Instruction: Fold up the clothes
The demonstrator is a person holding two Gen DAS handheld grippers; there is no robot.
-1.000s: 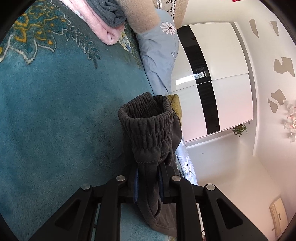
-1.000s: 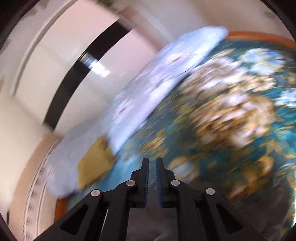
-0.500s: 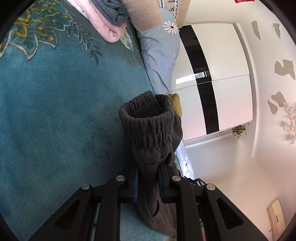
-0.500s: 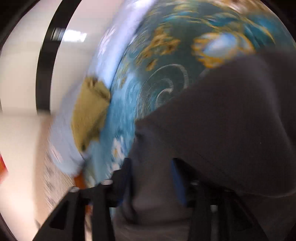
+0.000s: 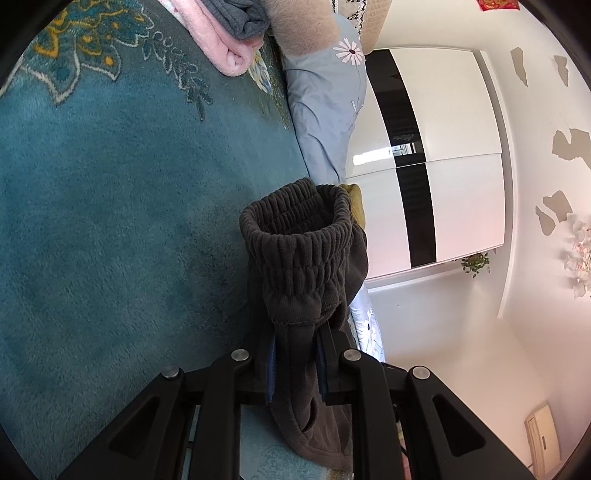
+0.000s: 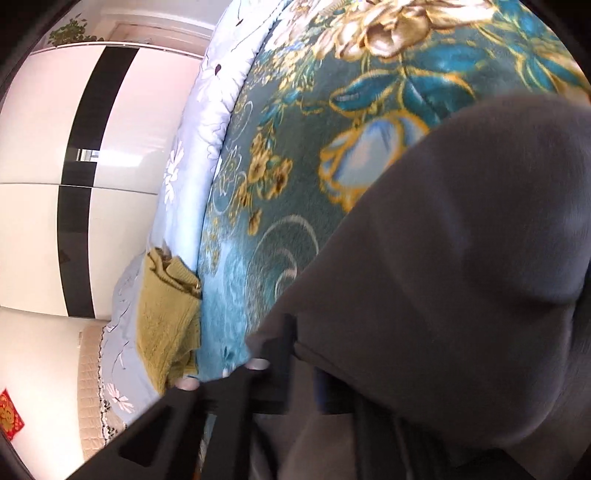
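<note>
My left gripper (image 5: 295, 354) is shut on dark grey fleece trousers (image 5: 303, 266). Their gathered elastic waistband stands up past the fingertips, above the teal blanket (image 5: 110, 221). In the right wrist view the same grey fabric (image 6: 461, 277) fills the lower right and drapes over my right gripper (image 6: 304, 365). A fold of it lies between the jaws, which are close together. The right finger is mostly hidden under the cloth.
A folded stack with a pink towel (image 5: 229, 48) and grey garment (image 5: 236, 18) lies at the blanket's far end. A mustard knit (image 6: 166, 314) sits at the bed edge. A light blue floral sheet (image 6: 207, 110) and a white wardrobe (image 5: 443, 155) lie beyond.
My right gripper swung from the bare blanket onto the grey trousers and closed on a fold of them. My left gripper stayed shut on the waistband, nearly still.
</note>
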